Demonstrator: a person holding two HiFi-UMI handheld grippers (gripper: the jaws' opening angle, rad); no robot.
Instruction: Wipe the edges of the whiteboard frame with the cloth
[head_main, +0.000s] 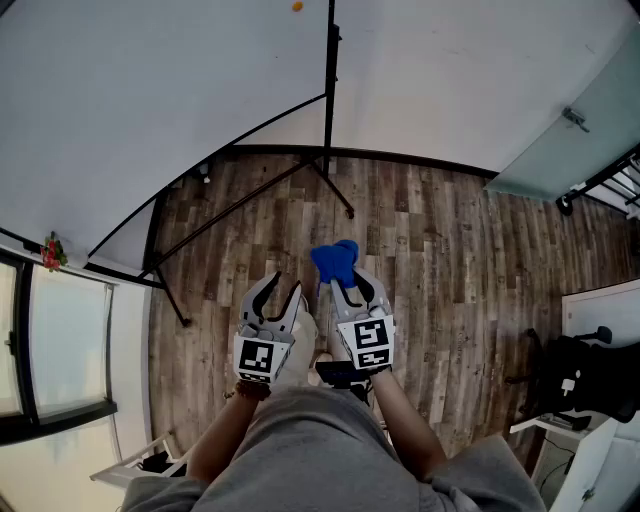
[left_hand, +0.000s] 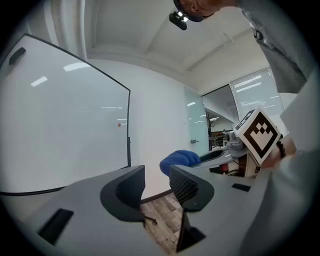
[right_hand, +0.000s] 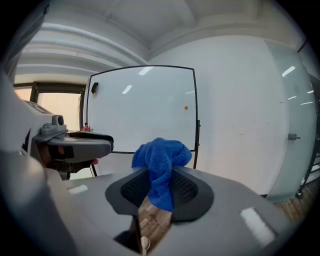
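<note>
Supervisor: Progress on the whiteboard frame (right_hand: 194, 110), how does it look?

Observer: By my reading, no wiping has begun. The whiteboard (head_main: 150, 100) stands on its stand at the far left of the room, well apart from both tools, and nothing touches its black edges.

Supervisor: Where is the cloth?

Observer: The blue cloth (right_hand: 161, 160) is pinched in the right gripper (right_hand: 159, 187). Its jaws press on the cloth's middle, a bunched wad sticks out past the tips, and a tail hangs down between the pads. From the head view the cloth (head_main: 335, 262) sits just ahead of the person, over the wood floor (head_main: 450, 260).

Supervisor: And the other tool?

Observer: The left gripper (left_hand: 157, 185) has its jaws spread with nothing between them; only floor shows through the gap. It is held just beside the right gripper (head_main: 345, 290), to its left.

Supervisor: So what is left?

Observer: Everything, I judge. The cloth is in hand, so pickup seems done. Closing the distance to the board and running the cloth along each edge all remain.
</note>
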